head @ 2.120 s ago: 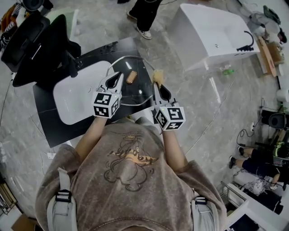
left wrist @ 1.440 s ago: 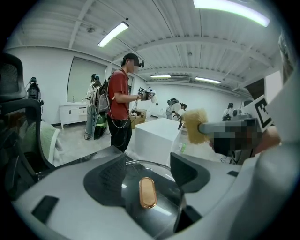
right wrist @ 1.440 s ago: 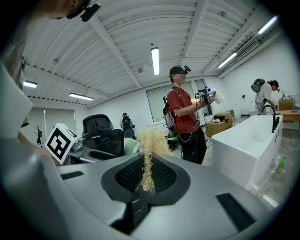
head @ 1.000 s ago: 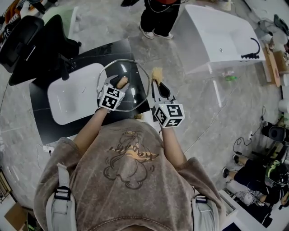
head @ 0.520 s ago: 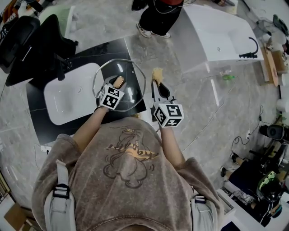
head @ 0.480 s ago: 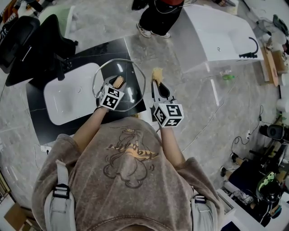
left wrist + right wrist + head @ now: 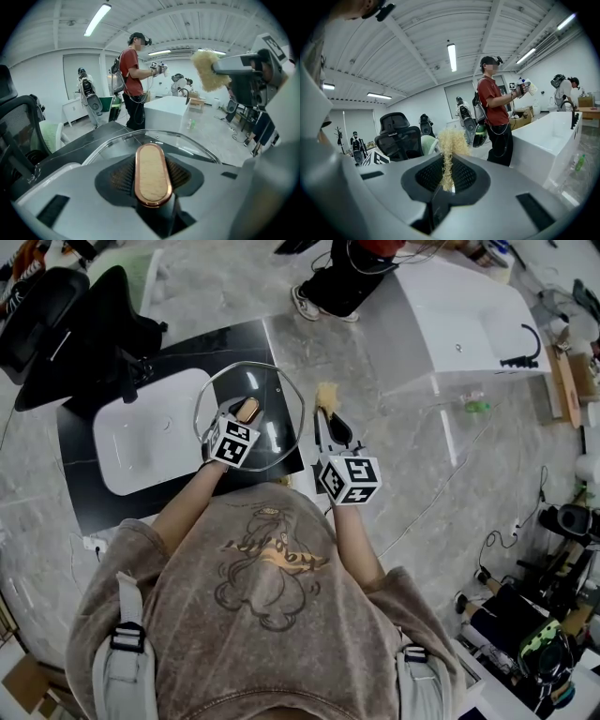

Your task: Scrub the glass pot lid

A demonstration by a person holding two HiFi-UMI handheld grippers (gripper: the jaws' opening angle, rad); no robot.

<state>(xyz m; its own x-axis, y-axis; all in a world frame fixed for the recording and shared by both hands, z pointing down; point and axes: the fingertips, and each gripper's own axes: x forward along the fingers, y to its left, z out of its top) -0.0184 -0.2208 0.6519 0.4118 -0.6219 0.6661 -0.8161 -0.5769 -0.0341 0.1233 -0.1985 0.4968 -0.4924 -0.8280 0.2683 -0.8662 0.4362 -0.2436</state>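
Glass pot lid (image 7: 277,396) is held by its oval wooden knob (image 7: 152,174) in the just-closed left hand-held gripper (image 7: 243,417), yellow fibre scrubber (image 7: 451,140) in the right hand-held gripper (image 7: 449,182); slipping is risked under scrubbing pressure.

Your glass pot lid (image 7: 281,395) clear and glossy, thin metal rim, handle (image 7: 152,174) matt cork-like ringed in shiny copper, scrubber (image 7: 327,395) at one o'clock rough yellow fibre, basin (image 7: 141,442) at ten o'clock smooth glossy white, slab (image 7: 94,498) polished black

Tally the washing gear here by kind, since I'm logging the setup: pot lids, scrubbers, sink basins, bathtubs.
glass pot lid: 1
yellow fibrous scrubber: 1
white sink basin: 1
white bathtub: 1
Total: 4
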